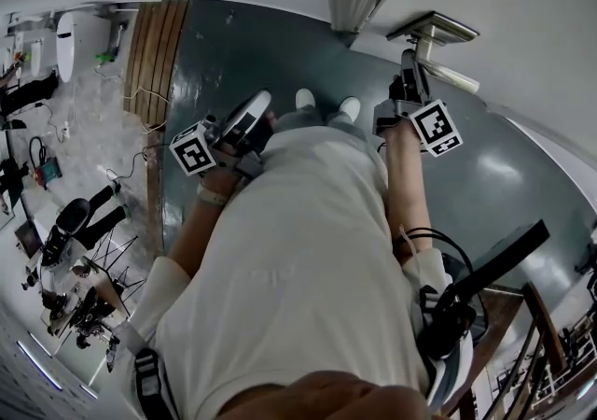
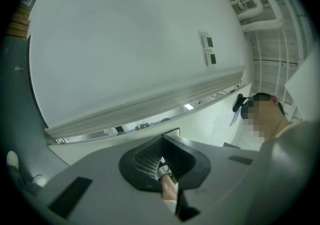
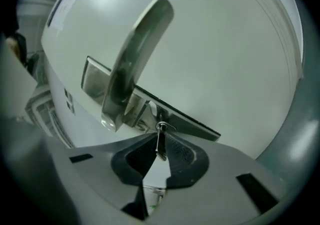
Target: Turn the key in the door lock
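Observation:
In the right gripper view a small metal key point(image 3: 161, 141) sticks out of the lock plate point(image 3: 190, 121), just below the silver door handle point(image 3: 135, 54). My right gripper point(image 3: 161, 145) is shut on the key, which sits edge-on between the black pads. The head view shows that gripper point(image 1: 408, 62) held up against the white door point(image 1: 522, 45), under the handle point(image 1: 437, 31); the key is hidden there. My left gripper point(image 1: 256, 108) hangs at waist height, away from the door. Its jaws point(image 2: 162, 141) meet at the tips with nothing in them, facing a bare white wall.
The dark green floor point(image 1: 242, 45) runs below the door, with a wooden strip point(image 1: 154, 45) and cables and stands point(image 1: 75, 231) at the left. White shoes point(image 1: 326, 103) stand close to the door. A railing point(image 1: 550, 334) is at the lower right. Two wall panels point(image 2: 207, 50) show in the left gripper view.

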A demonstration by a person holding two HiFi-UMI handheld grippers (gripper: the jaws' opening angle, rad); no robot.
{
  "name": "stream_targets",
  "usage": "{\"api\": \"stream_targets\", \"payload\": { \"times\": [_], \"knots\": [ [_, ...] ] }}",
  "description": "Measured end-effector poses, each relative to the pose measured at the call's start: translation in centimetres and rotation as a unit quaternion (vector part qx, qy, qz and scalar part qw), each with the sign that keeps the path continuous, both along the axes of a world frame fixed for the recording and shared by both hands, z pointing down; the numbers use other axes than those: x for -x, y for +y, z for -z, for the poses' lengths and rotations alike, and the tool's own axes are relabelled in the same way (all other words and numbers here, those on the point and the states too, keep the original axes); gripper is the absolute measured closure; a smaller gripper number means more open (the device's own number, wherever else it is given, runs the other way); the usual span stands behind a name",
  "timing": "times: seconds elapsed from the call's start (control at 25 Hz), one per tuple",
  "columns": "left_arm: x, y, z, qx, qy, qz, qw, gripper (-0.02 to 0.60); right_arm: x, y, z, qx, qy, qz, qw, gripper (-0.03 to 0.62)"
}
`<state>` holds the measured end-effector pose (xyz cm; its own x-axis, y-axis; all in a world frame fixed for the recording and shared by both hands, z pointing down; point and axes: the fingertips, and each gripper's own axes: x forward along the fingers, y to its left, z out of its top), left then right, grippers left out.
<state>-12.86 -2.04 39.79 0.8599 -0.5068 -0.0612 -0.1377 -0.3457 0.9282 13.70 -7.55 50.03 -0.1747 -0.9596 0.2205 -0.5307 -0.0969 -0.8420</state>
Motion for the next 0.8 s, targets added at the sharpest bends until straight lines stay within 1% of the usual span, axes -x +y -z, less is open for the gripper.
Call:
{"api": "stream_targets", "payload": {
  "times": [0.12,0.2,0.28,0.36,0.48,0.56,0.64,0.68,0.72,0.8],
  "knots": [
    [0.0,-0.2,0.0,0.003,0.000,0.004,1.0000,0.574,-0.4,0.1,-0.2,0.008,-0.080,-0.010,0.997,0.540],
    [0.0,-0.2,0.0,0.005,0.001,0.007,1.0000,0.574,-0.6,0.4,-0.5,0.015,-0.138,-0.019,0.990,0.542],
    [0.0,-0.2,0.1,0.005,0.002,0.009,0.9999,0.574,-0.6,0.5,-0.6,0.011,-0.180,-0.018,0.983,0.540],
    [0.2,-0.3,0.0,0.006,0.003,0.011,0.9999,0.574,-0.6,0.5,-0.8,0.004,-0.208,-0.013,0.978,0.540],
    [0.3,-0.3,-0.3,0.008,0.003,0.014,0.9999,0.574,-0.5,0.5,-1.0,0.001,-0.232,-0.009,0.973,0.539],
    [0.4,-0.3,-0.4,0.010,0.003,0.016,0.9998,0.574,-0.6,0.6,-1.2,-0.002,-0.258,-0.012,0.966,0.539],
    [0.5,-0.2,-0.5,0.010,0.006,0.019,0.9997,0.574,-0.7,0.7,-1.3,-0.006,-0.296,-0.019,0.955,0.537],
    [0.5,-0.2,-0.5,0.011,0.006,0.020,0.9997,0.574,-0.7,0.8,-1.3,-0.010,-0.319,-0.023,0.947,0.537],
    [0.5,-0.2,-0.5,0.013,0.006,0.021,0.9997,0.574,-0.8,0.9,-1.4,-0.017,-0.349,-0.030,0.937,0.539],
    [0.5,-0.3,-0.6,0.015,0.005,0.020,0.9997,0.574,-0.9,0.9,-1.9,-0.039,-0.418,-0.049,0.906,0.551]
  ]
}}
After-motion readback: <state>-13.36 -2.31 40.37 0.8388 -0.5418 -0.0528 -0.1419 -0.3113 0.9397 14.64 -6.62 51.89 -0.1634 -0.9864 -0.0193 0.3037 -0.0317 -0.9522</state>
